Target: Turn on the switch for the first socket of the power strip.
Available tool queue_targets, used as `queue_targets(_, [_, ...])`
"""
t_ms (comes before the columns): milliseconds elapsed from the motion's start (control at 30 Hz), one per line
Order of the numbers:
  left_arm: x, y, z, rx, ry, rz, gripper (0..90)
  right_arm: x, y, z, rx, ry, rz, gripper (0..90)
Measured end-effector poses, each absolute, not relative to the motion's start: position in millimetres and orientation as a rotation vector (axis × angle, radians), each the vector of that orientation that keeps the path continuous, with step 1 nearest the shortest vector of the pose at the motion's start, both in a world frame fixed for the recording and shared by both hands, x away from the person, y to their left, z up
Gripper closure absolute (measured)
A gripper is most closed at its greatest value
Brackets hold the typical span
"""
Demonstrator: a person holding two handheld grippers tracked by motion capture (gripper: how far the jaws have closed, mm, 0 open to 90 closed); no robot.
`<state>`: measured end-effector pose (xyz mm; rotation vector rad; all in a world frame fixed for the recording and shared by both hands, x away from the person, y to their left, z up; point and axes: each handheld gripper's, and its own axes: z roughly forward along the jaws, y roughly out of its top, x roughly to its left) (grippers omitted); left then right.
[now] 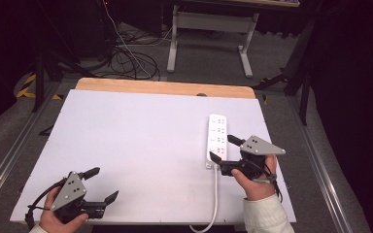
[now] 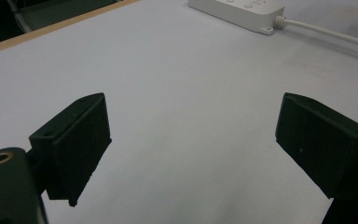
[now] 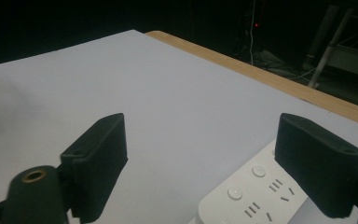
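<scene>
1. High view: a white power strip (image 1: 217, 141) lay on the white board (image 1: 141, 145), near the board's right edge, with its cord (image 1: 215, 199) trailing back toward the person. The right gripper (image 1: 222, 148) hovered just beside the strip's near end, its jaws spread wide and holding nothing. The left gripper (image 1: 102, 184) sat well apart from the strip, at the board's near left corner, with its jaws also parted and empty.

2. Left gripper view: both black jaws stood wide over bare board. The power strip (image 2: 237, 9) and its cord (image 2: 326, 32) showed far off, beyond the right jaw.

3. Right gripper view: the jaws gaped, and the power strip (image 3: 247, 196) lay low between them, closer to the right jaw, with round buttons and socket slots visible. I could not tell whether the right jaw touched the strip.

4. Progress, as I judged it: the work was at its start. The right gripper had reached the strip, but nothing was gripped; closing on it and moving it remained.
</scene>
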<state>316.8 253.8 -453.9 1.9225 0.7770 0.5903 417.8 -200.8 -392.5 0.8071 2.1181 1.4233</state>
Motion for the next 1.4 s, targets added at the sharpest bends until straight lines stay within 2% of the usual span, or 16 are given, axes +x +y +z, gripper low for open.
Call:
queue_targets(300, [316.7,254.3,-453.3,1.922,0.776,0.589,10.7,400.2,-212.5,-396.8,0.744,2.156,1.488,10.8])
queue_targets(800, [316.2,255.0,-452.3,1.916,0.776,0.598,10.6,389.3,-236.7,-424.2,0.785,2.204,1.500,11.4])
queue_targets(1400, [315.9,255.6,-451.8,1.923,0.777,0.588,10.4,380.9,-245.6,-460.6,0.786,2.283,1.467,10.2])
